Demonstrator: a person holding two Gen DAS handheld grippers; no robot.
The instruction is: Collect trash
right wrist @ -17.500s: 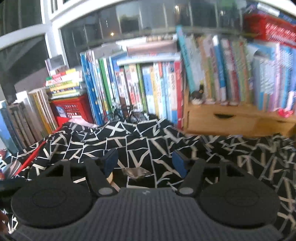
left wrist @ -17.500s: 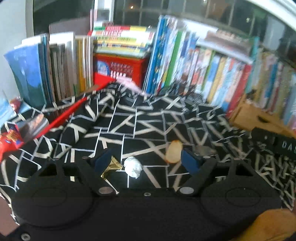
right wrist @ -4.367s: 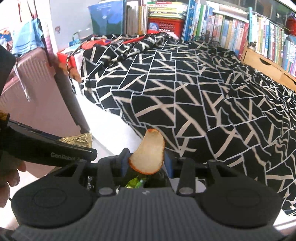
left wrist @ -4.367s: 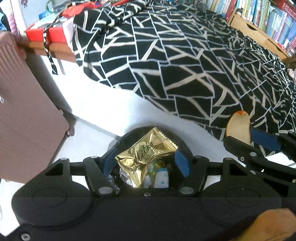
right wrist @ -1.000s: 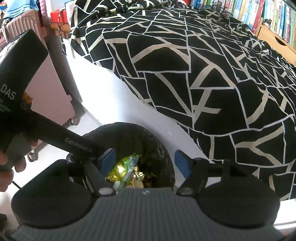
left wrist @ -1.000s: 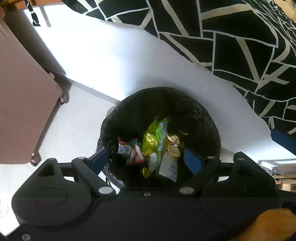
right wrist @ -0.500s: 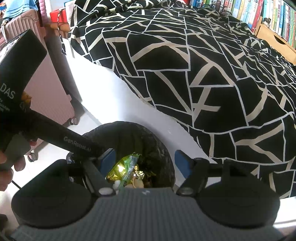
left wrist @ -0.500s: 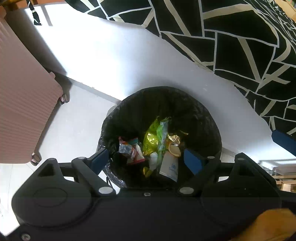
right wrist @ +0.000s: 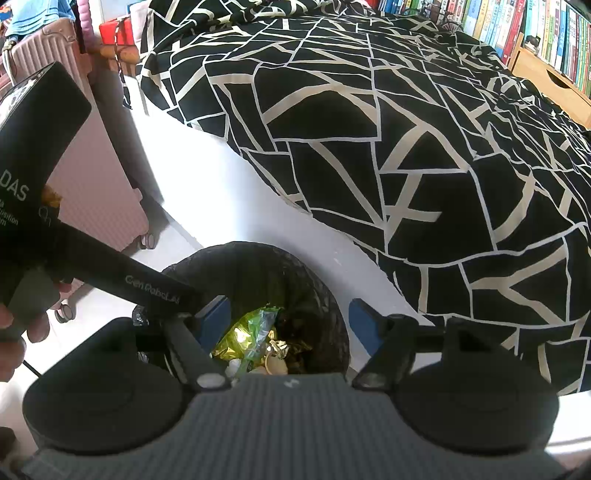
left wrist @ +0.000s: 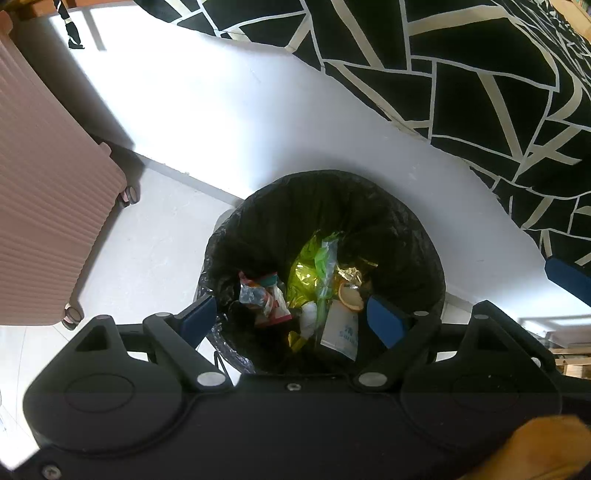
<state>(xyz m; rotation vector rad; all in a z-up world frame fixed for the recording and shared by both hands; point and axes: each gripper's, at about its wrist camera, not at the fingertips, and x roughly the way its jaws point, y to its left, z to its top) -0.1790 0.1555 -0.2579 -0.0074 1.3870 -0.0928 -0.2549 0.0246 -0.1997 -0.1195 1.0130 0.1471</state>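
below both spread claws, trash (left wrist: 321, 291) fills bin (left wrist: 402, 236).

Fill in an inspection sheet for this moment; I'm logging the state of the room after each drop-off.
Surface: pale floor beside a bed with a black-and-white patterned cover.
Job's things: bin with black liner holds wrappers, among them a green-gold foil wrapper and a white packet.
Clutter: nothing seen on the floor by the bin.
Grippers: left hand-held gripper and right hand-held gripper both open and empty, over the bin.
Cables: nothing seen for certain.
Surroundings: pink suitcase left of the bin; bookshelf beyond the bed.
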